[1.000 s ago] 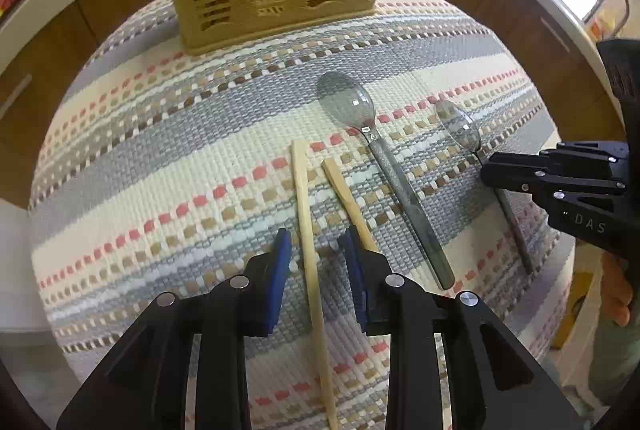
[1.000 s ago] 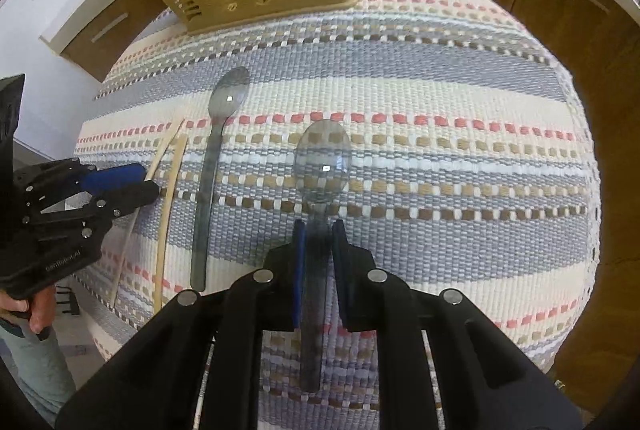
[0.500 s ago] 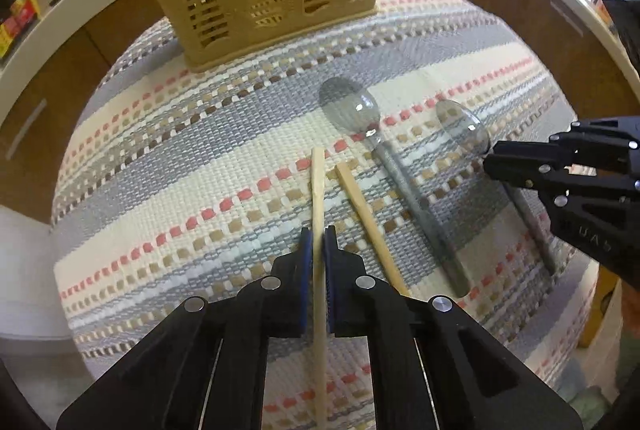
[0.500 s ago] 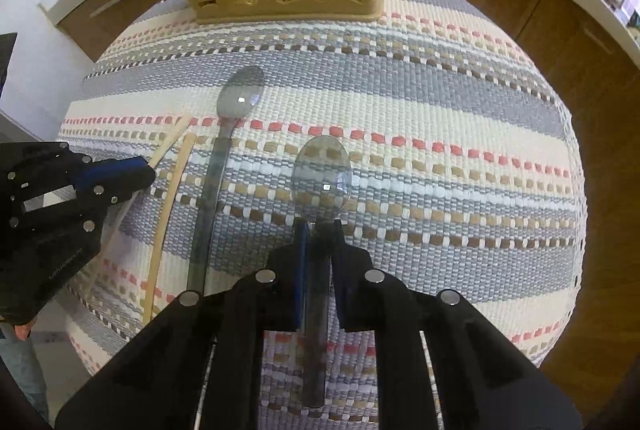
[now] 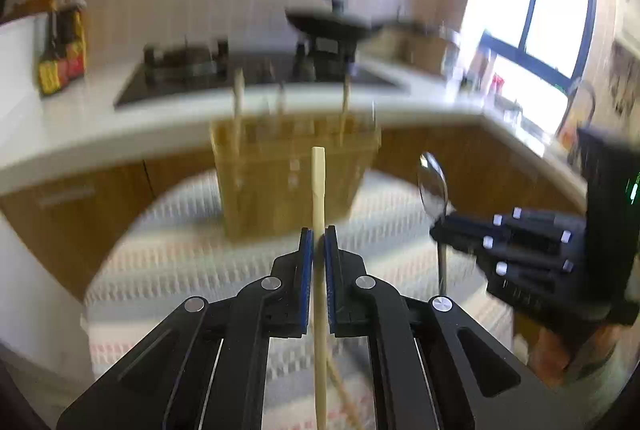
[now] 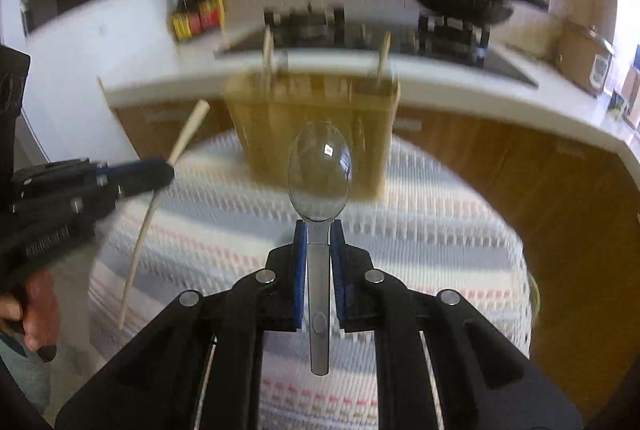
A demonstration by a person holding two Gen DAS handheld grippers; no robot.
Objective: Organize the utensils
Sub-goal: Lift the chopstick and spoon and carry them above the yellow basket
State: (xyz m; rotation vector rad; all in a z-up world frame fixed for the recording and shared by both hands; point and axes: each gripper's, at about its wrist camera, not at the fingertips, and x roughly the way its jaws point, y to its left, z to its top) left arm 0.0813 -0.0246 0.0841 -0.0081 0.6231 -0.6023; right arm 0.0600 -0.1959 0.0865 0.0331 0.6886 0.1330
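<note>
Left wrist view: a chopstick (image 5: 319, 185) is being pinched by the left tongs (image 5: 319, 242); a spoon (image 6: 319, 169) is being pinched by the right tongs (image 6: 319, 234), basket (image 6: 312, 117) ahead.

Left gripper (image 5: 319, 242) clamped on a pale chopstick (image 5: 319, 189) pointing up toward the blurred yellow slatted basket (image 5: 294, 177) on the striped mat (image 5: 192, 262) — right gripper (image 5: 440, 230) at the right edge w/ a clear spoon (image 5: 432, 181), bowl up — stove (image 5: 256, 73) and pan (image 5: 326, 23) behind.

Both wrist views face the basket (image 5: 294, 173) from nearby.
</note>
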